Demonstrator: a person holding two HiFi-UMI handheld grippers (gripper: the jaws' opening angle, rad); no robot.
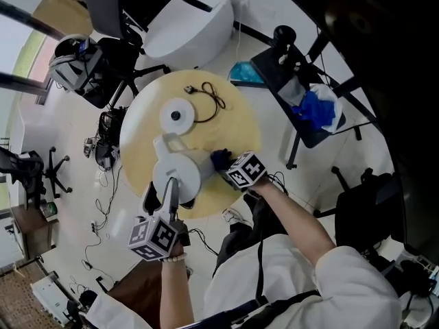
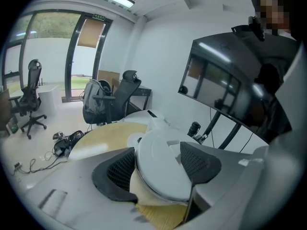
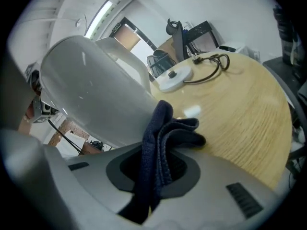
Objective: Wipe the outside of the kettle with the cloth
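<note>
The left gripper [image 1: 162, 197] clamps the white kettle [image 1: 177, 172] at its near end, a jaw pressed on each side. The right gripper [image 1: 225, 166] pinches a dark blue cloth [image 1: 219, 158] at the kettle's right side. Both are at the near edge of a round wooden table [image 1: 233, 125]. Farther off lie the kettle base [image 1: 176, 115] and its cord [image 1: 209, 101]. An office chair [image 2: 112, 99] stands beyond on the pale floor.

In the head view the right gripper [image 1: 225, 164] covers most of the cloth [image 1: 218, 157]; only a dark tuft shows beside the kettle [image 1: 180, 171]. The left gripper [image 1: 163, 196] hides the kettle's near end. In the right gripper view the cloth's lower end disappears between the jaws.
</note>
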